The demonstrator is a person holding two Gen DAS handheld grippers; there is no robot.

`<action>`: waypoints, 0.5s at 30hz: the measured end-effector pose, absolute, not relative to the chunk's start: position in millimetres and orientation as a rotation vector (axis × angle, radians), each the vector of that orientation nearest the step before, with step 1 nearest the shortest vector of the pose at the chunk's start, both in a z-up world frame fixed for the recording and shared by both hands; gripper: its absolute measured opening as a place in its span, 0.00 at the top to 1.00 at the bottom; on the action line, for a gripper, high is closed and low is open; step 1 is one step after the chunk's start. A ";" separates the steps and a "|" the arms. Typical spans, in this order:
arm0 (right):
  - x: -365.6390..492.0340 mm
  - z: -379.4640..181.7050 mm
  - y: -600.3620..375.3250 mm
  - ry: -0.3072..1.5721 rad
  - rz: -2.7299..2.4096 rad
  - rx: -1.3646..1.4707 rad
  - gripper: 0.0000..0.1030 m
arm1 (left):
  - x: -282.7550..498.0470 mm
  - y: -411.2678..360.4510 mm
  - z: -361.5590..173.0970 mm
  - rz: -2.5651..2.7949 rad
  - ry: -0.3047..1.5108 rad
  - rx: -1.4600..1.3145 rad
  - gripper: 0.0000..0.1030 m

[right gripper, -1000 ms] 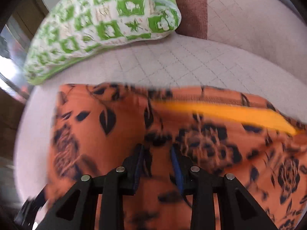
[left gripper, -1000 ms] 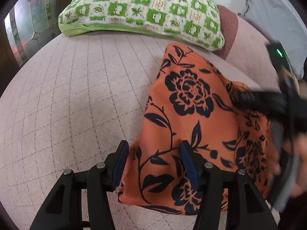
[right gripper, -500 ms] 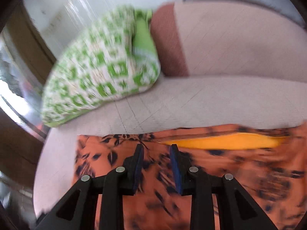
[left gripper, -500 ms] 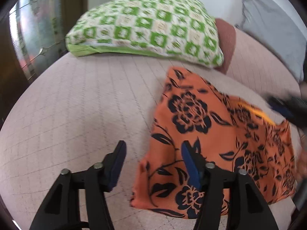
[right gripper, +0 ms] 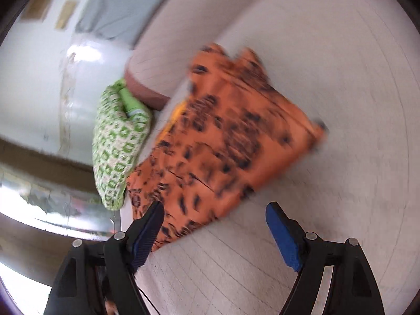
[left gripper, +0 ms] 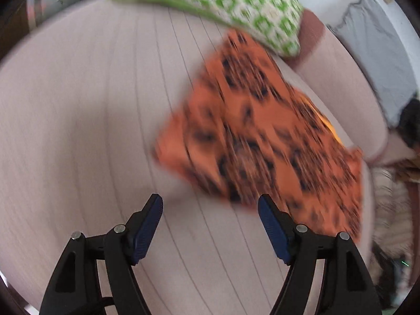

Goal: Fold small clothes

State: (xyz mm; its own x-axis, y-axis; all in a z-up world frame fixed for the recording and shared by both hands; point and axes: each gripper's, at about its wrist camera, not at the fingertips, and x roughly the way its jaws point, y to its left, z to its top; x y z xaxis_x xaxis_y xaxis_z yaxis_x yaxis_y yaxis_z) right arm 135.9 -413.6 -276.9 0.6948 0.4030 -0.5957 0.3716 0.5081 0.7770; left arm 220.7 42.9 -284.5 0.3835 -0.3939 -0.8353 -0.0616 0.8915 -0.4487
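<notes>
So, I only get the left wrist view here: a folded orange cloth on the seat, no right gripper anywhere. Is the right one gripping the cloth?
Observer: No. The right gripper has its fingers wide apart, jaws opening, nothing pinched; the orange floral garment lies ahead of it.
Operator: Clear of the fabric, then?
Observer: Not clearly. Its left finger overlaps the garment's near corner in the right wrist view; motion blur hides whether they touch.

Folded orange black-flowered cloth garment (left gripper: 262,136) (right gripper: 231,141): one
Green-and-white patterned pillow (left gripper: 236,2) (right gripper: 118,144): one
Black two-finger grippers: two
</notes>
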 end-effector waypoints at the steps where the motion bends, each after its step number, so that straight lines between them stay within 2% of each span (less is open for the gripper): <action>1: 131.7 -286.1 -412.5 0.844 0.006 1.104 0.20 | 216.1 41.6 -287.6 -0.243 1.176 -0.476 0.26; 4: 135.6 -301.1 -415.1 0.840 -0.006 1.171 0.20 | 218.7 38.8 -288.4 -0.237 1.139 -0.480 0.23; 8: 147.0 -321.0 -418.2 0.843 -0.028 1.238 0.20 | 239.4 45.2 -293.4 -0.227 1.087 -0.622 0.09; 15: 169.1 -328.4 -426.5 0.771 -0.046 1.263 0.20 | 263.8 44.8 -298.1 -0.229 0.951 -0.790 0.08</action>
State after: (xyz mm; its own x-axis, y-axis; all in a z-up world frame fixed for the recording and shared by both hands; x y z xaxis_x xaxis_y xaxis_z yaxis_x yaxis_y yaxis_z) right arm 169.1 -426.5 -328.4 0.7523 0.3730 -0.5430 0.4353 0.3372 0.8348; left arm 263.8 44.8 -298.1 0.5815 -0.5017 -0.6405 -0.1557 0.7041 -0.6929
